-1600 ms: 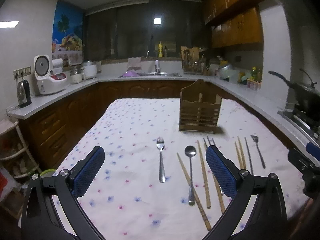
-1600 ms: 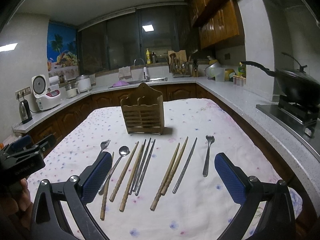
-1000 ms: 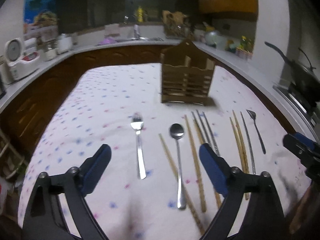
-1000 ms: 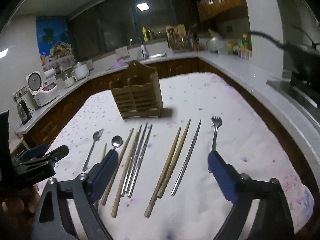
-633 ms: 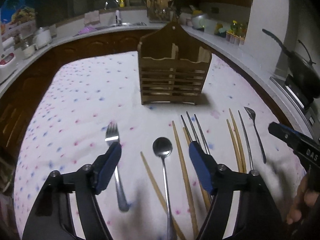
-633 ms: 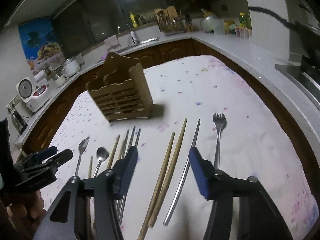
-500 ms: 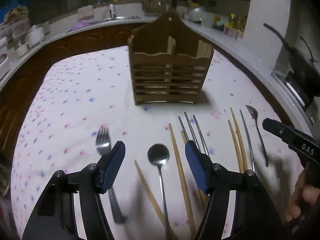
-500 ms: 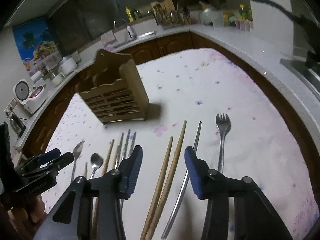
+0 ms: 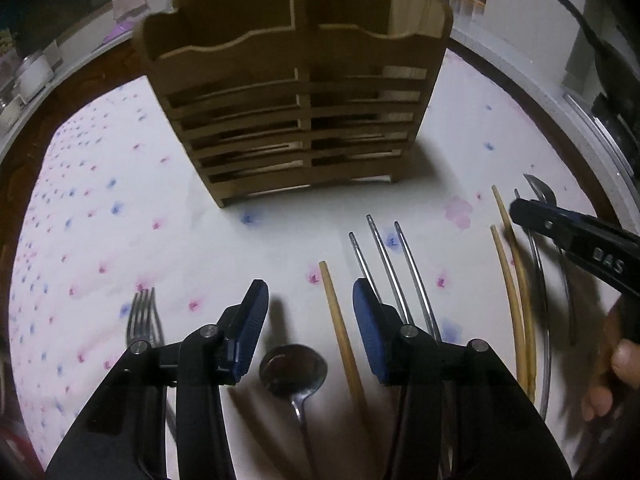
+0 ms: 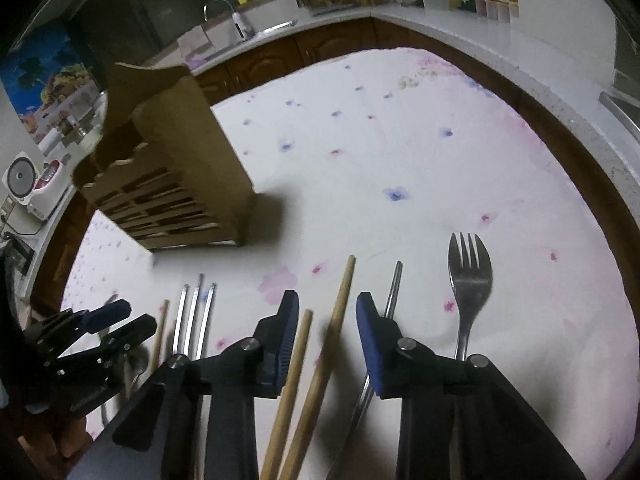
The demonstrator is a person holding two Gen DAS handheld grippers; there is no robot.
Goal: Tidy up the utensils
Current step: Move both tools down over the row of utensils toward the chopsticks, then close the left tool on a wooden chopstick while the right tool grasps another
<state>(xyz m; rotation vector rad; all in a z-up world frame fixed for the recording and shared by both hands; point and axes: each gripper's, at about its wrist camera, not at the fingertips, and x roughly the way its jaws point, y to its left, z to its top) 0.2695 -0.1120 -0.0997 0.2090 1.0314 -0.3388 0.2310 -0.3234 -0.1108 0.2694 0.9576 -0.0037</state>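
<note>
1. Utensils lie in a loose row on the flowered tablecloth (image 9: pixel 120 208), handles toward the person, apparently laid out so each can be picked singly and dropped into the wooden caddy (image 9: pixel 296 104), which stands upright just beyond their tips with its compartments open at the top.

2. Left wrist view: the left gripper (image 9: pixel 306 312) hangs over the spoon (image 9: pixel 294 368), whose bowl sits between the blue pads (image 9: pixel 250 332), with one wooden chopstick (image 9: pixel 340 328) also inside the gap. The jaws have just been closing to a middling gap and press on nothing yet. A fork (image 9: pixel 142 320) lies just left of them, three metal chopsticks (image 9: pixel 384 264) to the right. The narrowed opening looks chosen to take one slim handle.

3. Right wrist view: the right gripper (image 10: pixel 326 328) straddles a pair of wooden chopsticks (image 10: pixel 320 356); its jaws have just been closing to a narrow gap, and the pads stand clear of the wood. A single metal chopstick (image 10: pixel 394 284) and a spork (image 10: pixel 468 280) lie to the right, the caddy well off to the left. Both sticks bracketed suggests they are meant to be lifted as a pair.
</note>
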